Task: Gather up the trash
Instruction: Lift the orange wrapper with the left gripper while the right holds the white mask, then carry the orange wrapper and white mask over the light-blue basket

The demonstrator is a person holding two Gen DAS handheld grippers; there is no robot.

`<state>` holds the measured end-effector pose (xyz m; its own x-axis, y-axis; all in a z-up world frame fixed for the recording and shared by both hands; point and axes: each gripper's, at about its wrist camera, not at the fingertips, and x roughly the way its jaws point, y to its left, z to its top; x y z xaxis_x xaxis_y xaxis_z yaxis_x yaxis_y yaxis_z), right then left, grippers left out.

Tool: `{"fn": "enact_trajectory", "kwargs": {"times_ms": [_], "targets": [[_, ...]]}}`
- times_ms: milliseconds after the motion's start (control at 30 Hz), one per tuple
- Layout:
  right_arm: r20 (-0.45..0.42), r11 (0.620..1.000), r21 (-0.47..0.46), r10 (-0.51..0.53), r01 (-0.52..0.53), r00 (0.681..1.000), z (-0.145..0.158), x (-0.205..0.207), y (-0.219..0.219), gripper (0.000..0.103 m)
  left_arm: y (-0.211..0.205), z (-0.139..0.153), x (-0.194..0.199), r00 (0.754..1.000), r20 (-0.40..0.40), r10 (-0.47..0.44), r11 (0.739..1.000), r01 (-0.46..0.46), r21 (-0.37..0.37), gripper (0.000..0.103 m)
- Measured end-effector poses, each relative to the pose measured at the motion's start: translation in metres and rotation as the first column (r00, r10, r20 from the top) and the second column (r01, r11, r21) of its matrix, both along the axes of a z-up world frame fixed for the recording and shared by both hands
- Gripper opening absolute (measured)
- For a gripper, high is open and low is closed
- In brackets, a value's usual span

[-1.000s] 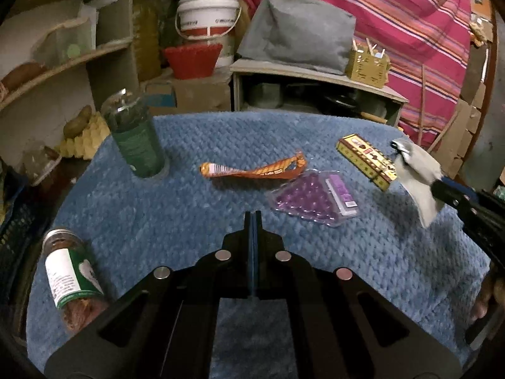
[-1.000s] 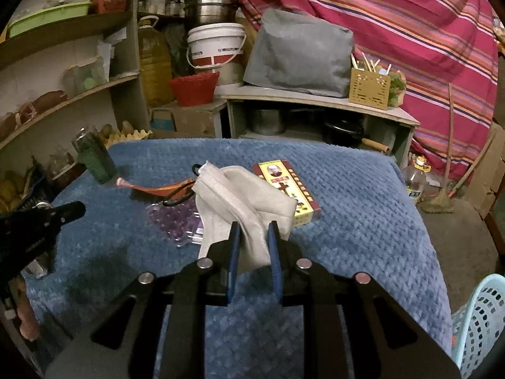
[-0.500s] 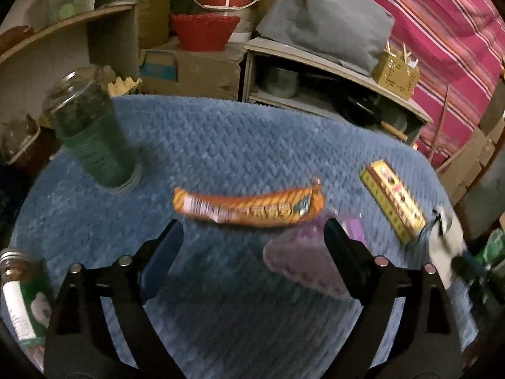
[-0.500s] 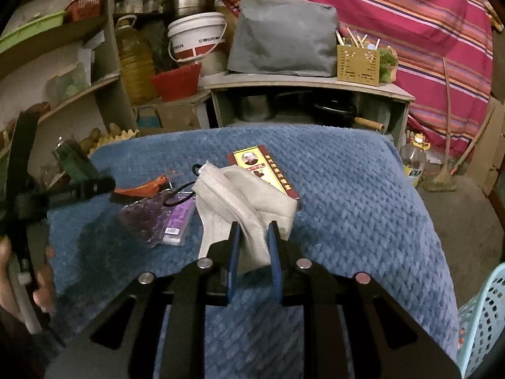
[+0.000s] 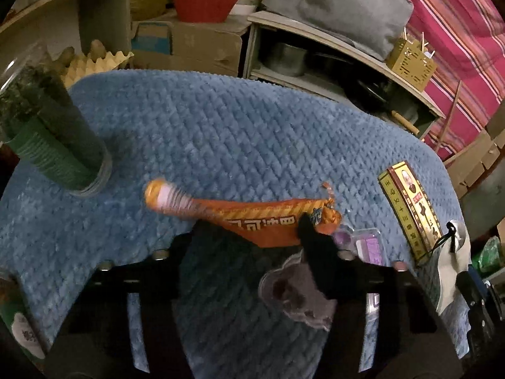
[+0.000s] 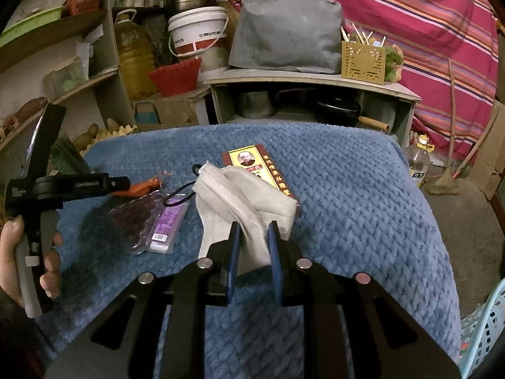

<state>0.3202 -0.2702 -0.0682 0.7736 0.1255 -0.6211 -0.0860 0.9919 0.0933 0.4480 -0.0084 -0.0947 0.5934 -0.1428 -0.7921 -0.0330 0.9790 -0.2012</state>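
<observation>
An orange snack wrapper (image 5: 240, 214) lies on the blue blanket (image 5: 236, 142). My left gripper (image 5: 249, 233) is down over it, its jaws closing with the wrapper's middle between them. The right finger (image 5: 311, 240) overlaps the wrapper's torn end, and I see no firm pinch. My right gripper (image 6: 254, 230) is shut on a grey-white face mask (image 6: 243, 199), held above the blanket. In the right wrist view the left gripper (image 6: 118, 183) reaches in from the left, held by a hand (image 6: 12, 252).
A purple blister pack (image 6: 148, 221) lies just right of the wrapper, and a yellow-red box (image 6: 262, 170) beyond it. A green jar (image 5: 53, 145) stands at the left and another jar (image 5: 19, 325) near the left edge. A light blue basket (image 6: 486, 325) stands on the floor at right.
The left gripper moved forward and down to the orange wrapper, opened wide, and is now narrowing around it. The right gripper keeps its hold on the mask, drifting slightly.
</observation>
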Motion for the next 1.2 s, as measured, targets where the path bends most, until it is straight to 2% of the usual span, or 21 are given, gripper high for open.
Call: {"fn": "enact_trajectory", "kwargs": {"times_ms": [67, 133, 233, 433, 633, 800, 1033, 1200], "targets": [[-0.001, 1.000, -0.002, 0.000, 0.000, 1.000, -0.001, 0.000, 0.000, 0.019, -0.001, -0.002, 0.003, 1.000, -0.006, -0.007, 1.000, 0.007, 0.004, 0.022], [0.001, 1.000, -0.003, -0.001, 0.001, 1.000, -0.001, 0.000, 0.000, 0.019, -0.001, -0.004, 0.005, 1.000, -0.016, -0.010, 1.000, 0.010, -0.001, 0.005], [0.002, 1.000, -0.004, -0.003, 0.003, 1.000, -0.001, 0.001, 0.001, 0.019, 0.001, -0.003, 0.003, 1.000, -0.002, -0.001, 1.000, 0.001, 0.007, 0.000], [0.004, 1.000, -0.004, -0.009, 0.009, 1.000, 0.000, -0.003, -0.001, 0.019, 0.004, 0.013, -0.010, 0.998, 0.056, 0.009, 0.999, -0.010, 0.030, 0.000], [0.033, 1.000, 0.002, -0.017, 0.017, 0.999, 0.011, -0.014, -0.006, 0.019, 0.006, 0.048, -0.034, 0.990, 0.143, 0.005, 0.998, -0.014, 0.061, 0.000], [0.058, 1.000, 0.012, -0.027, 0.026, 0.998, 0.020, -0.026, -0.013, 0.019, -0.006, 0.086, -0.071, 0.969, 0.244, -0.028, 0.992, -0.003, 0.128, 0.000], [0.089, 0.998, 0.044, -0.040, 0.036, 0.995, 0.038, -0.050, -0.028, 0.019, -0.028, 0.120, -0.126, 0.942, 0.324, -0.088, 0.984, 0.031, 0.175, 0.000], [0.110, 0.998, 0.029, -0.059, 0.056, 0.992, 0.048, -0.081, -0.042, 0.019, -0.061, 0.139, -0.164, 0.915, 0.375, -0.151, 0.977, 0.080, 0.196, 0.000]]}}
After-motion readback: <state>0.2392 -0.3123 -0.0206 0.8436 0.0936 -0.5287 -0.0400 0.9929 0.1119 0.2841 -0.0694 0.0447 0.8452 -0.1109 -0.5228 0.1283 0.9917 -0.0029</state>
